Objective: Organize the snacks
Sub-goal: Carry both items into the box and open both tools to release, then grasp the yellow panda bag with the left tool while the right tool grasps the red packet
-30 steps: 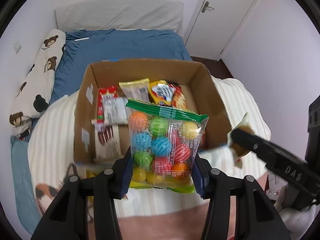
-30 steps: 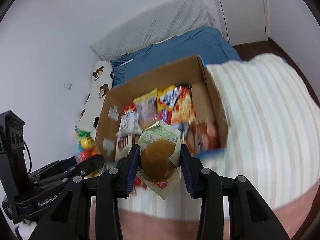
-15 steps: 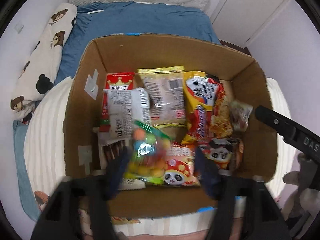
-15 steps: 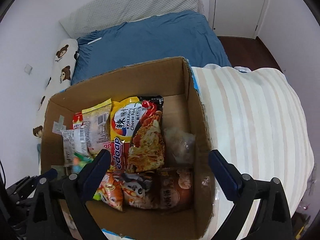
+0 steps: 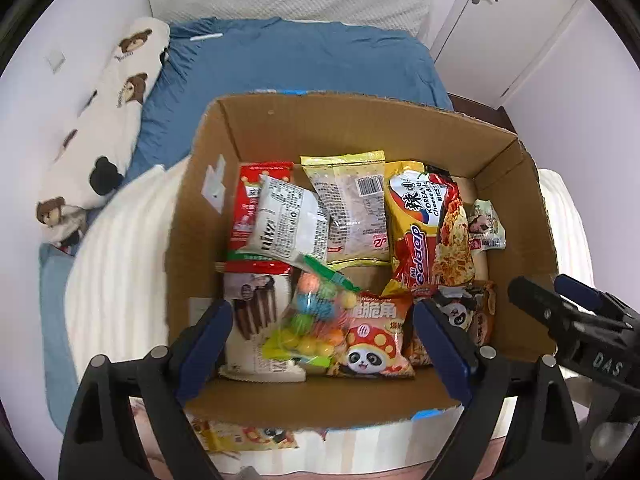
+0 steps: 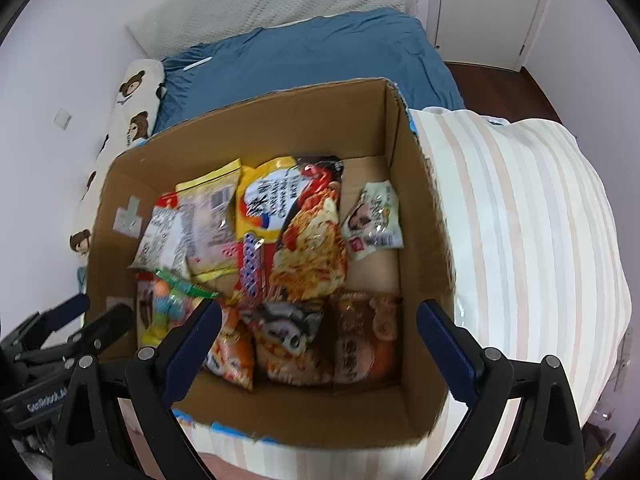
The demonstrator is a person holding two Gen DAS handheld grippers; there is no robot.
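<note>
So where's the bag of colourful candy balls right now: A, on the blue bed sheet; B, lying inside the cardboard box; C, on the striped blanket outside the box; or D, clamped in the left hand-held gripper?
B: the candy bag lies inside the box among the other snacks, and the left hand-held gripper hangs open above it, holding nothing.

Both grippers (image 5: 322, 336) (image 6: 318, 334) empty, jaws wide apart.

Snack packets crowd my cardboard box (image 5: 352, 132); only the bare floor strip (image 6: 374, 268) beside the right wall is free.
</note>
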